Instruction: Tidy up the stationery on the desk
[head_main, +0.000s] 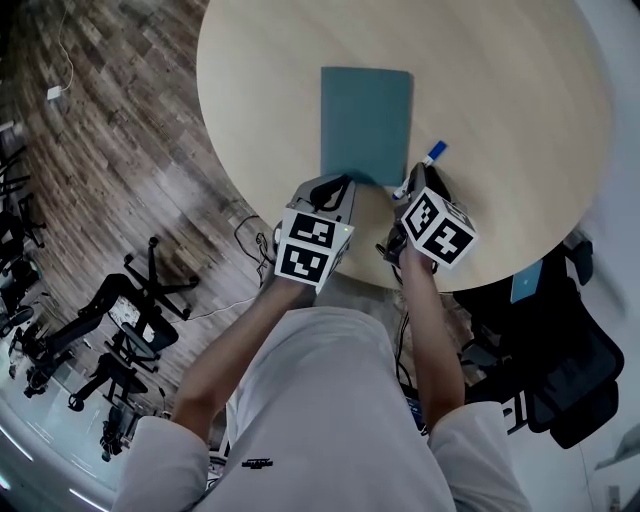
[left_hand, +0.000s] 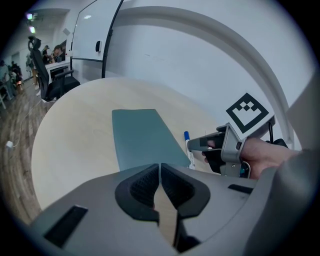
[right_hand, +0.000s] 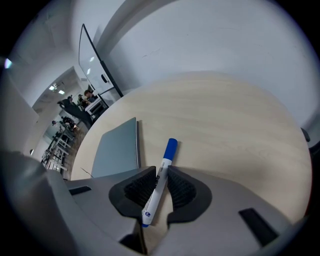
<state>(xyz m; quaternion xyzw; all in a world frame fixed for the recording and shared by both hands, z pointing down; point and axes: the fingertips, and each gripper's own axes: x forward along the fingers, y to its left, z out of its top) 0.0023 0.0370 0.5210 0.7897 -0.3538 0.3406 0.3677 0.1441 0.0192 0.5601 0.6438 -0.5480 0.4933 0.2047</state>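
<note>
Little of the tidying looks done so far: the teal notebook (head_main: 366, 124) lies flat and closed on the round wooden table (head_main: 520, 90), and the only other stationery in sight, a blue-capped whiteboard marker (right_hand: 159, 182), looks to rest on the tabletop rather than in any holder. The step in hand appears to be its pickup. The right gripper (right_hand: 161, 171) has its ribbed pads closed narrowly on the white barrel. The blue cap pokes out ahead of the fingertips and the tail end reaches back between the jaws. The notebook sits just to the left of those fingers, its long edge near the marker. The left gripper (left_hand: 160, 170) is closed pad to pad with nothing between, and the notebook's near edge is just ahead of its fingertips. Both forearms reach out from the body over the table's near rim, and both grippers tilt steeply down and forward, side by side.
</note>
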